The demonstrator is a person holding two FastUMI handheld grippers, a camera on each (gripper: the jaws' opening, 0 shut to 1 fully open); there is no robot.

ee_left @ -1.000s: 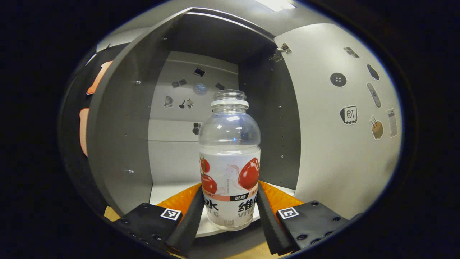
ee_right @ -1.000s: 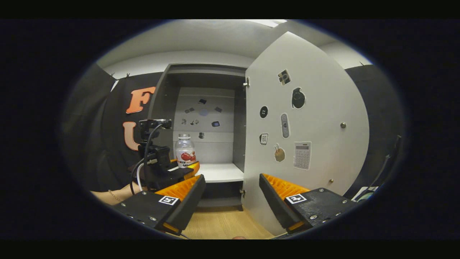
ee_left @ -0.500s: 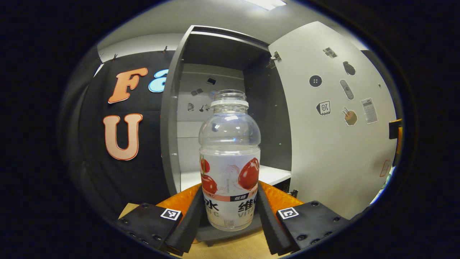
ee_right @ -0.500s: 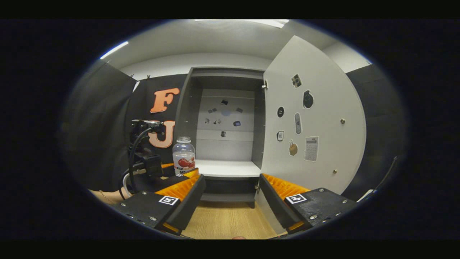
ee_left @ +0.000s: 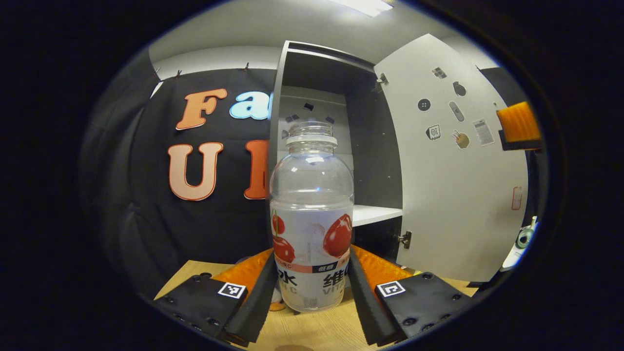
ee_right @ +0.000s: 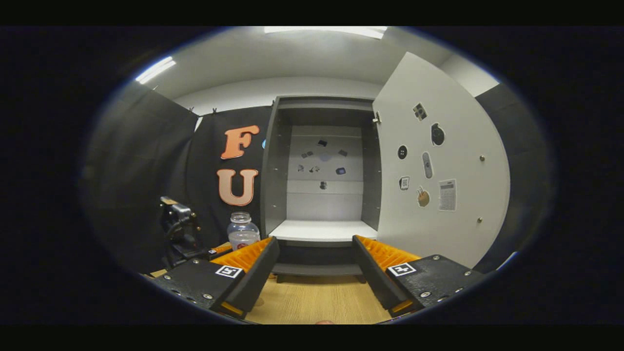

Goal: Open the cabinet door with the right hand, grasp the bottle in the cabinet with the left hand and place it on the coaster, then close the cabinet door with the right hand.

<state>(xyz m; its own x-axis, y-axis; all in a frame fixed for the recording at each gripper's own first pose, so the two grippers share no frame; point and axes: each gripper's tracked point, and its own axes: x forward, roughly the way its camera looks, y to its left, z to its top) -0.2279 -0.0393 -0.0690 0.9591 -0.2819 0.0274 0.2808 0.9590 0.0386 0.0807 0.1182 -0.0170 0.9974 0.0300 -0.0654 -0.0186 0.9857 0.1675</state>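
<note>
The left hand-held gripper point(ee_left: 312, 287) is clamped on the lower part of the bottle point(ee_left: 312, 214), which stands upright between its fingers, out of the cabinet point(ee_right: 321, 165) and low over the tabletop point(ee_left: 317, 331). The coaster cannot be made out below it, so the bottle could land off it or tip on its edge. The right hand-held gripper point(ee_right: 314, 265) is wide open and empty, facing the cabinet; the door point(ee_right: 443, 175) stands open to its right, and a hurried swing could slam.
</note>
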